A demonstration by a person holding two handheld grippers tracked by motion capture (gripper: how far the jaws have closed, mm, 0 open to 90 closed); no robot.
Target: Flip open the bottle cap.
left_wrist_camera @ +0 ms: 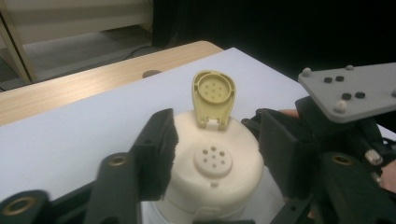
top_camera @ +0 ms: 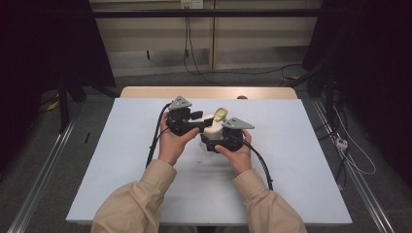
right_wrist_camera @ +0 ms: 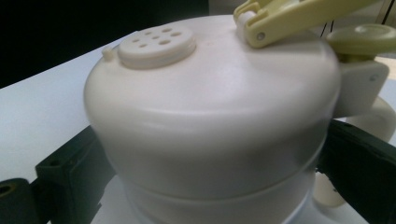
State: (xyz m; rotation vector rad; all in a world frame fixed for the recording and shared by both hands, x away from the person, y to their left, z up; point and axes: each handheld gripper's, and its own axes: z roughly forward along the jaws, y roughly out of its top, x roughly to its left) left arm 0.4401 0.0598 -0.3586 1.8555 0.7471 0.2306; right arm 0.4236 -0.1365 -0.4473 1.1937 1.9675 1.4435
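I hold a cream jar point(top_camera: 212, 127) near the middle of the white table point(top_camera: 291, 160), a little toward its far side, with both tongs on it. My left gripper point(left_wrist_camera: 217, 154) has its jaws on either side of the jar's domed lid point(left_wrist_camera: 243, 144), the left jaw pressed against the lid's side and the right jaw close against the other, so it looks clamped on the lid. My right gripper point(right_wrist_camera: 210, 186) takes the jar lower down, one jaw at each flank of the body, closed against it. The yellow flap point(left_wrist_camera: 214, 95) stands hinged upright at the far edge of the lid, and the round sprinkle holes point(left_wrist_camera: 213, 161) lie bare in front of it. My left hand point(top_camera: 171, 141) and right hand point(top_camera: 237, 153) sit close together.
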